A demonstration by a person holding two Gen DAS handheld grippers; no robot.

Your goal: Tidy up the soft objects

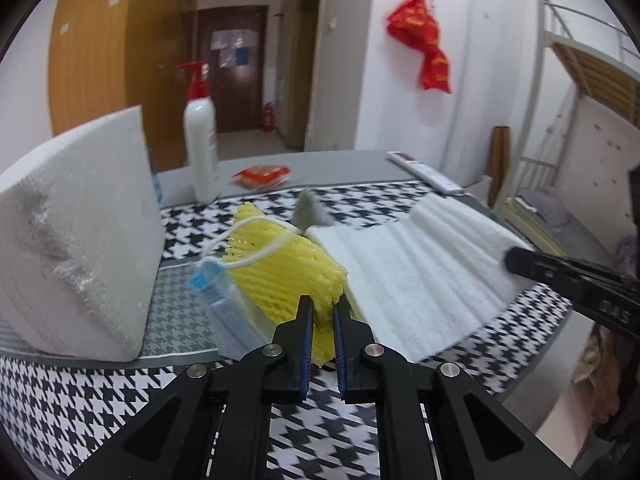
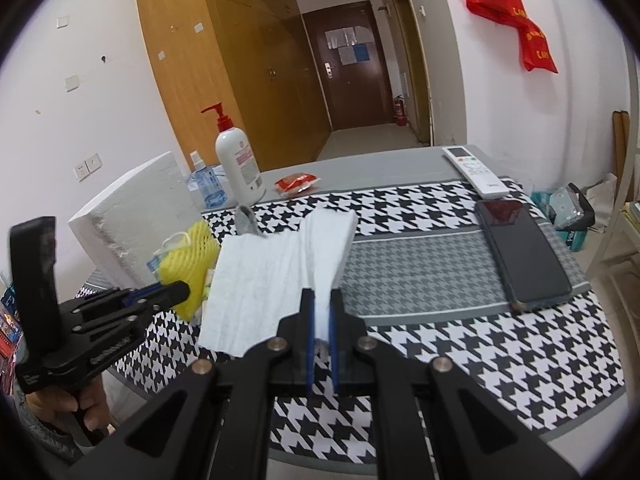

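- Now the left tongs (image 1: 323,312) are clamped on the near edge of the yellow net (image 1: 280,264), which lies on the worktop (image 2: 420,280) between the foam block (image 1: 80,240) and the white cloth (image 1: 408,272).
- From the right wrist view, the left tongs (image 2: 176,292) reach in from the left with their tips at the net (image 2: 192,264).
- The right tongs (image 2: 321,320) are clamped on a raised fold of the cloth (image 2: 260,280); the rest of the cloth lies flat to the left of the fold.
- From the left wrist view, the right tongs (image 1: 510,258) come in from the right and meet the cloth's far side.
- A white cord (image 1: 256,240) loops over the net, and a blue-and-clear item (image 1: 216,284) lies just beside the net on its left; what it is cannot be told.
- A small grey piece (image 1: 312,210) stands up just behind the net and cloth.
- A pump bottle (image 2: 238,164) and a spray bottle (image 2: 206,184) stand behind the foam block, with a red packet (image 2: 298,182) near them.
- A remote (image 2: 474,170) and a phone (image 2: 520,252) lie on the right of the worktop, well apart from the cloth.
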